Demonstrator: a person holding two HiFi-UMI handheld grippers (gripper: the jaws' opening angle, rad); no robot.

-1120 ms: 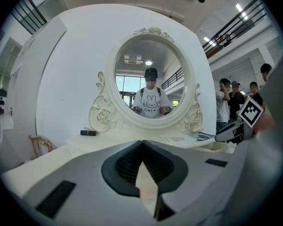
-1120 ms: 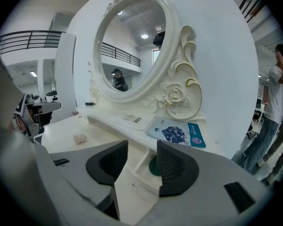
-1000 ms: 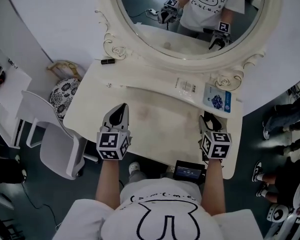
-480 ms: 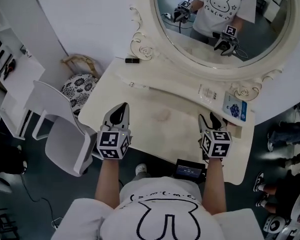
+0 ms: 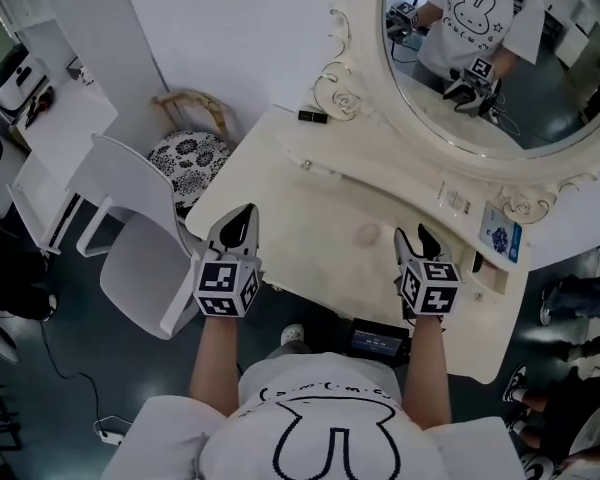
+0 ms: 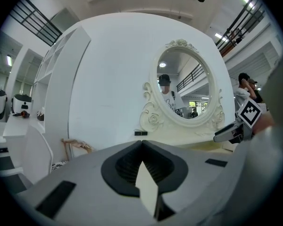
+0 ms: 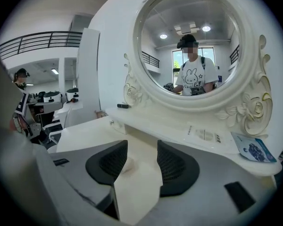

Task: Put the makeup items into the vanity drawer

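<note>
Fingers of left gripper (image 6: 141,141) closed tip to tip, nothing in them; it hangs at the near-left edge of the vanity top (image 5: 315,208), white chair (image 5: 130,258) just beside. Small black makeup tube (image 5: 313,116) on back ledge by mirror's left scroll. Right gripper (image 7: 141,147) pads apart, empty, bare tabletop between them. Clear packet (image 5: 457,200) and blue packet (image 5: 500,238) on ledge, far right.

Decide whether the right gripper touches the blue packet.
Apart. The right gripper view shows the right gripper open over the tabletop, the blue packet lying well to its right.
</note>
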